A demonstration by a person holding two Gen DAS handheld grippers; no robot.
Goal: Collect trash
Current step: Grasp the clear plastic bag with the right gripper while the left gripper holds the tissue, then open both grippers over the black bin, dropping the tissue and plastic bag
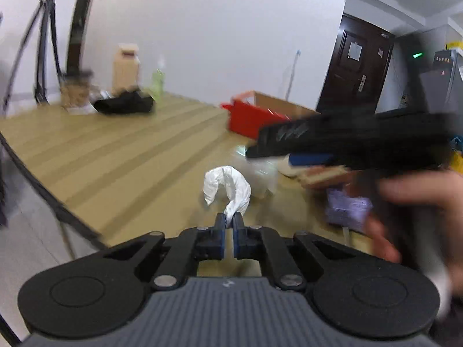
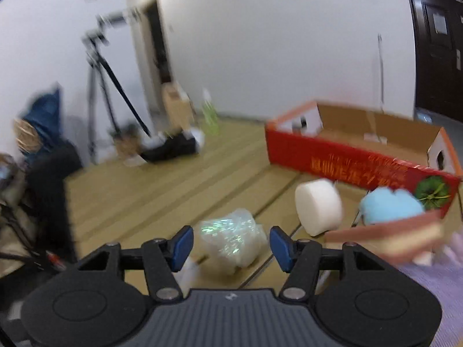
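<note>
On the wooden table (image 2: pixel 121 190), little appears collected: a crumpled white tissue (image 1: pixel 228 188) is pinched by the left gripper (image 1: pixel 229 225), while the right gripper (image 2: pixel 230 243) is spread wide around a clear plastic wrapper (image 2: pixel 231 237). The red cardboard box (image 2: pixel 361 162) seems nearly bare, though blur hides much. A white foam roll (image 2: pixel 318 205) and blue wad (image 2: pixel 390 205) remain outside.

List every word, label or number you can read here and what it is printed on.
No text here can be read.
Red cardboard box: a row of gold characters along its side, too blurred to read.
Dark door: a white paper notice, too small to read.
Right gripper: pale marks on its black body, smeared by motion.
</note>
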